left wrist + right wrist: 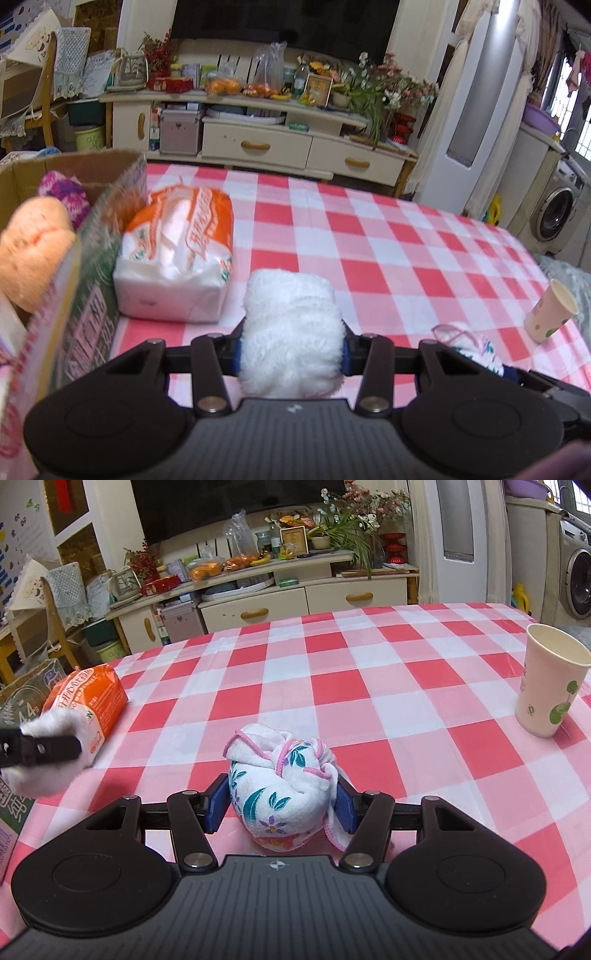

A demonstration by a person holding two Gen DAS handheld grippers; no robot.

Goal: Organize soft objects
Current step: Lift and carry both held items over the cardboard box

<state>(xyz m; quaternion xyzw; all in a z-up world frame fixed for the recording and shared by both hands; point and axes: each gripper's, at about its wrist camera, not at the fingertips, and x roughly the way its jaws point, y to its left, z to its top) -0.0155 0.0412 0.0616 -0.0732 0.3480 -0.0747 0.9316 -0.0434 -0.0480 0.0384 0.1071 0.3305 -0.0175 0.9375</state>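
The cardboard box [74, 229] is the landmark that settles the next move. It stands at the left edge of the worktop [388, 251], its open top already holding an orange soft ball [33, 251] and a purple-and-white knitted ball [62, 192].

The left gripper [291, 354] is clamped on a white fluffy bundle [291, 325], squeezed between both blue pads, and sits just to the right of the box and near its front corner. The bundle's long axis runs forward along the fingers, roughly parallel to the box's side wall. An orange-and-white tissue pack [177, 254] lies against that same wall, just beyond the bundle.

The right gripper [282, 805] is closed around a floral towel knot [280, 786] that appears to rest on the worktop, well to the right of the box. A paper cup [550, 683] stands farther right again.

Judged from this layout, the left gripper is much the nearer to the box, so its bundle looks set to go in with a short move leftward over the wall.
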